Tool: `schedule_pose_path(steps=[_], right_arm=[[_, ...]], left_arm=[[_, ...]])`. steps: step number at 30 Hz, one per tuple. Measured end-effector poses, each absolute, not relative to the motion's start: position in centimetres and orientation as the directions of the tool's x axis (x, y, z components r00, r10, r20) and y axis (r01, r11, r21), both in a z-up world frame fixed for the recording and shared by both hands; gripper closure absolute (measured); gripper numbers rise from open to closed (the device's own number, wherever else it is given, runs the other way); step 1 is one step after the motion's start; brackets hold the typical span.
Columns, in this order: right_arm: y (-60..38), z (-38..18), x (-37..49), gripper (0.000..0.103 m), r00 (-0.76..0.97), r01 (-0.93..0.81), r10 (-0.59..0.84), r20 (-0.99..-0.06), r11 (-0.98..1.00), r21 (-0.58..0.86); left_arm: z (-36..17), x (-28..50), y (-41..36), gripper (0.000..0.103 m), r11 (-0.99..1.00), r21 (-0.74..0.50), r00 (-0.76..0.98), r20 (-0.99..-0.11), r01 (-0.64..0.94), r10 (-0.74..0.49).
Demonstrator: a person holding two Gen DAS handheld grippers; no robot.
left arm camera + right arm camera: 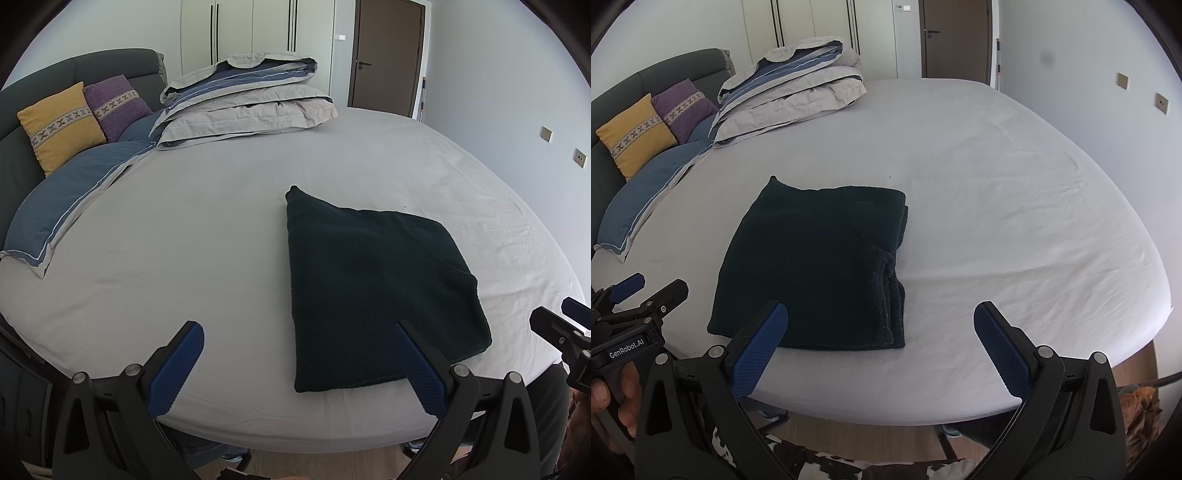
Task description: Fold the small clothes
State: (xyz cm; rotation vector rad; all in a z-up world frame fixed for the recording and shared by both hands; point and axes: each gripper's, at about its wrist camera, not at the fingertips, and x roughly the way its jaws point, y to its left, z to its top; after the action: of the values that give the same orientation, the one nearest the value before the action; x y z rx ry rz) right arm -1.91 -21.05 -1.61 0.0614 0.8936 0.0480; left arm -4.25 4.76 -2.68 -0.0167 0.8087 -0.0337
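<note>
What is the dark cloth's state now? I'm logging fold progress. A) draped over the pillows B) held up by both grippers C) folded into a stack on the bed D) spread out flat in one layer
C: the cloth lies on the bed, stacked layers showing at its right edge; both grippers, left and right, are open and empty.

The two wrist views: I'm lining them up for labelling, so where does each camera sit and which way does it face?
Left wrist: behind the open left gripper, facing across the bed toward the wardrobe; the right gripper shows at its right edge.
Right wrist: behind the open right gripper, facing likewise; the left gripper and hand show at its left.
Shared: the folded dark cloth, pillows, duvet.
</note>
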Motion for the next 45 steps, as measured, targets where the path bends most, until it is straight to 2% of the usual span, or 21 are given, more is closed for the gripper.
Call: schedule_pose_path(steps=[45], right_arm=[[-20.1,-2.4,-2.1,0.000,0.610,-0.022,0.076,-0.789,0.997,0.079]], left_arm=[[-3.3,-4.2,4.2,0.000,0.999,-0.027,0.685,-0.727,0.030,-0.040]])
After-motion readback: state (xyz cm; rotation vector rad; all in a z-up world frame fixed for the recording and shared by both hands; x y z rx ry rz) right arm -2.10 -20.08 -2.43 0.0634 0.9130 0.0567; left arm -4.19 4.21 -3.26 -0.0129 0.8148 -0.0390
